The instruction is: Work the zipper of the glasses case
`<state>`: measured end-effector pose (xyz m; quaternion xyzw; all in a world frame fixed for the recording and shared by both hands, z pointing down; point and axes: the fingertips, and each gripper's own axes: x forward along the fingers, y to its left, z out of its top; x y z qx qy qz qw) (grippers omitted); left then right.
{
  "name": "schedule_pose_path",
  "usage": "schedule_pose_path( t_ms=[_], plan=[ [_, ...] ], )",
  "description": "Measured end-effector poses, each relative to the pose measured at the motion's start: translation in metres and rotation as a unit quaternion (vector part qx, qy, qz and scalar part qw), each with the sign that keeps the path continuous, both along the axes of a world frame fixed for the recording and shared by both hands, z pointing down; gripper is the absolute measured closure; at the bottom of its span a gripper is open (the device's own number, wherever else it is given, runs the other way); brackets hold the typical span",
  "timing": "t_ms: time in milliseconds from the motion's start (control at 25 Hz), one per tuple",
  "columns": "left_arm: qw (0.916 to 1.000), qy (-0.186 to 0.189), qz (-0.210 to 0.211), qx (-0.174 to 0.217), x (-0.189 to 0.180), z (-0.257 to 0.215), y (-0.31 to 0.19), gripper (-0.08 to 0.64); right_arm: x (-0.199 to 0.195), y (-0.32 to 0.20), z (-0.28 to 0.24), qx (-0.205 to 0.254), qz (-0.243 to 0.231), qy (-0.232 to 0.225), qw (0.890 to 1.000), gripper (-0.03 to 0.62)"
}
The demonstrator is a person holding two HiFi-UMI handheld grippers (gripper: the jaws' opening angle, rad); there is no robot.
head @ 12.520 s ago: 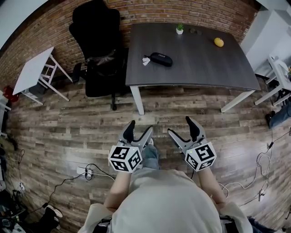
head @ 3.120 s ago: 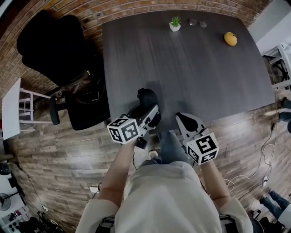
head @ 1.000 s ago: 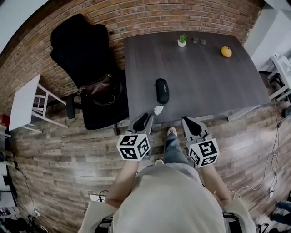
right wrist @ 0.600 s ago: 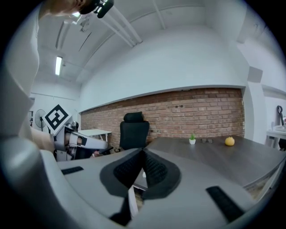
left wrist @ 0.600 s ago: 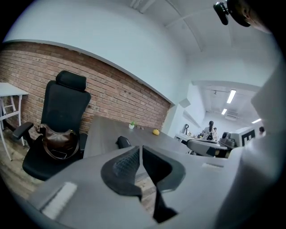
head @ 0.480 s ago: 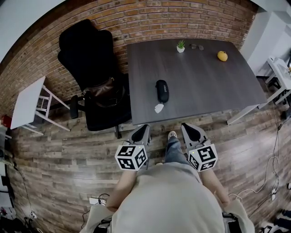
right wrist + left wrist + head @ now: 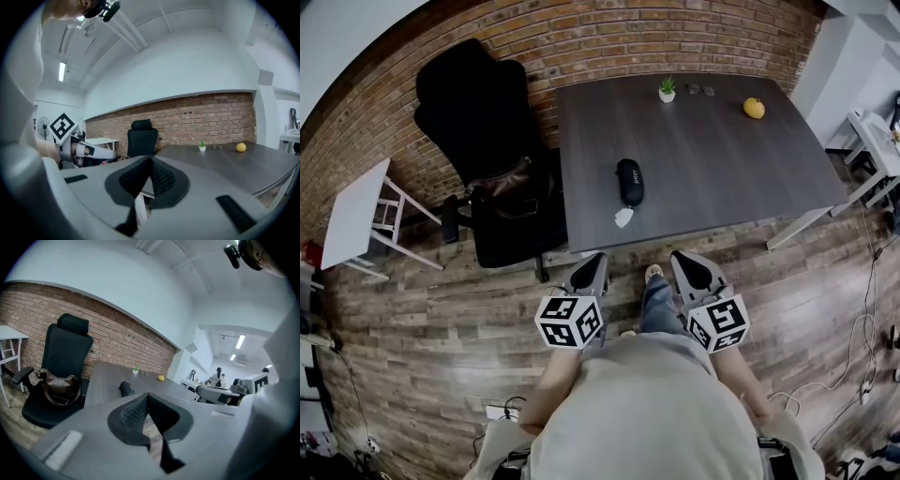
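Glasses case [image 7: 629, 182] lies on the dark table [image 7: 722, 178], toward its left near corner. A white tag [image 7: 623, 217] sits just beside the case's near end. Both grippers are held over the wood floor [image 7: 441, 309], short of the table and well apart from the case.

Left gripper [image 7: 594, 264]: jaws have just closed, pads together, nothing between them.

Right gripper [image 7: 684, 262]: jaws pressed together, empty.

Black chair [image 7: 478, 122] stands left of the table. Small plant [image 7: 667, 90] and yellow fruit [image 7: 754, 108] sit at the far edge.

glasses case [image 7: 629, 182] on table [image 7: 722, 169], chair [image 7: 476, 103] left
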<state>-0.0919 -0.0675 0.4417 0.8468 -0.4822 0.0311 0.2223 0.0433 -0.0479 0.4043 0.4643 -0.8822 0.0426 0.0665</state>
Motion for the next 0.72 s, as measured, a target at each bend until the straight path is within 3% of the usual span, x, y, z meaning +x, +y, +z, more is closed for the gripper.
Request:
schedule_pose_path(
  t_ms=[720],
  plan=[
    [0.9997, 0.013, 0.012, -0.017, 0.011, 0.005, -0.008, 0.549, 0.013, -0.013, -0.006, -0.002, 0.005, -0.024, 1.000, 0.591]
  ],
)
